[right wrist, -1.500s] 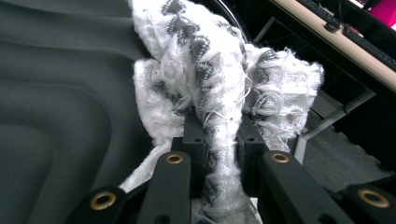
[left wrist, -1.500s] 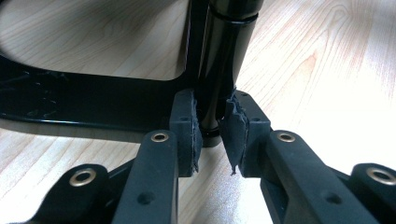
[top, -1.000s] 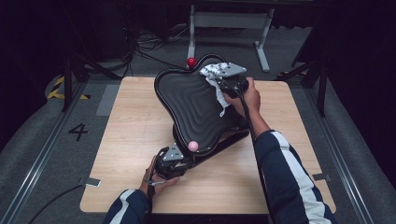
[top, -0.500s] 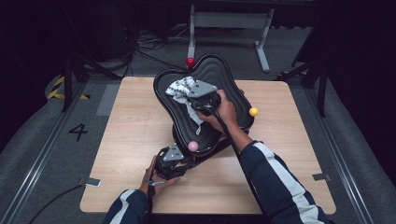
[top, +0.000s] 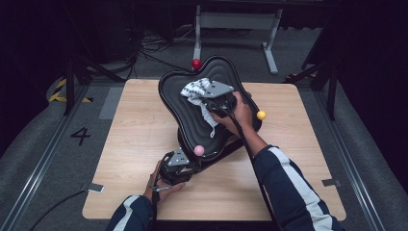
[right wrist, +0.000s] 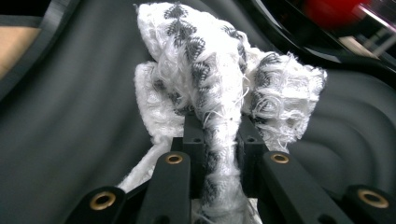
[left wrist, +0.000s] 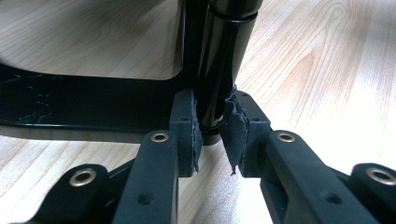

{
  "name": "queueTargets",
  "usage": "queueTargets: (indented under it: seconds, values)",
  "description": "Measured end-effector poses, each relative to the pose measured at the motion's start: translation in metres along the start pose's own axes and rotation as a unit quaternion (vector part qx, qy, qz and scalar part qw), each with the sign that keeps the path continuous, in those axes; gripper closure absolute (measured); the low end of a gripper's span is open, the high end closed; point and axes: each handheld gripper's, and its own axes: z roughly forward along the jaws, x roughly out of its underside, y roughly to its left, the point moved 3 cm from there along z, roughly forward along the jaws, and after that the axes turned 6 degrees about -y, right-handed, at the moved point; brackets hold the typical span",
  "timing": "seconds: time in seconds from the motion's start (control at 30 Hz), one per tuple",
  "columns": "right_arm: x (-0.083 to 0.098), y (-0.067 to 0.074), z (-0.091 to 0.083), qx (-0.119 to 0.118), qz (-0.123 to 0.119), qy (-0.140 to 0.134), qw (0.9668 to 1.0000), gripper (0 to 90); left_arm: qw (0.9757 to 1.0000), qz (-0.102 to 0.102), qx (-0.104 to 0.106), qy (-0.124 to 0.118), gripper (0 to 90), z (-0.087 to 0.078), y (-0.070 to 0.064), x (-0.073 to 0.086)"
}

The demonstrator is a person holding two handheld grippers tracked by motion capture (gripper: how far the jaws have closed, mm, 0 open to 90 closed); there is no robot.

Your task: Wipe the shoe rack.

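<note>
Wiping a black, ridged seat shell [top: 192, 103] that stands propped on edge at the middle of a wooden table [top: 130, 144], a person works with a gripper in each hand. The right gripper [top: 204, 98] has its jaws pinched tight on a bunched white-and-grey cloth [right wrist: 219, 88], pressing the wad against the shell's ribbed face near its far, upper part so the fabric can rub along the grooves. A loose tail of cloth hangs down the face toward the near side. At the near left, the left gripper [left wrist: 212, 133] clamps its padded jaws around a glossy black post [left wrist: 224, 60] of the frame [left wrist: 93, 105] under the shell, apparently to brace the piece and keep it from tipping or sliding under the rubbing. A red ball [top: 196, 63] sits at the shell's far edge, a pink one [top: 198, 150] at its near edge and a yellow one [top: 261, 115] to the right.
</note>
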Motion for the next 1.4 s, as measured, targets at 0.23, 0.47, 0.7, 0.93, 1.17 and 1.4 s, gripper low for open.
queueTargets:
  seconds: [0.23,0.47,0.7,0.93,1.17,1.4]
  values:
    - [0.024,-0.033,-0.008,0.036,0.011,0.026,0.9990,78.7,1.0000,-0.002,0.000,-0.001,73.5,0.000,0.000,0.000]
    - [0.043,-0.057,-0.015,0.067,0.032,0.042,0.9963,78.6,1.0000,-0.005,0.001,0.000,73.5,0.000,0.000,0.000]
    - [0.058,-0.071,-0.021,0.069,0.064,0.042,0.9946,78.7,0.9998,0.003,0.000,0.019,73.7,0.003,-0.002,0.001]
    - [0.052,-0.057,-0.020,0.051,0.049,0.038,0.9967,78.7,0.9998,0.004,-0.003,0.018,74.8,0.003,-0.001,0.001]
    - [0.044,-0.030,-0.022,0.025,0.027,0.018,0.9992,78.7,0.9997,0.010,-0.006,0.021,72.6,0.002,-0.002,0.001]
    - [0.035,-0.005,-0.023,-0.006,0.008,0.004,0.9999,78.7,0.9997,0.018,-0.014,0.011,64.8,0.002,-0.003,0.000]
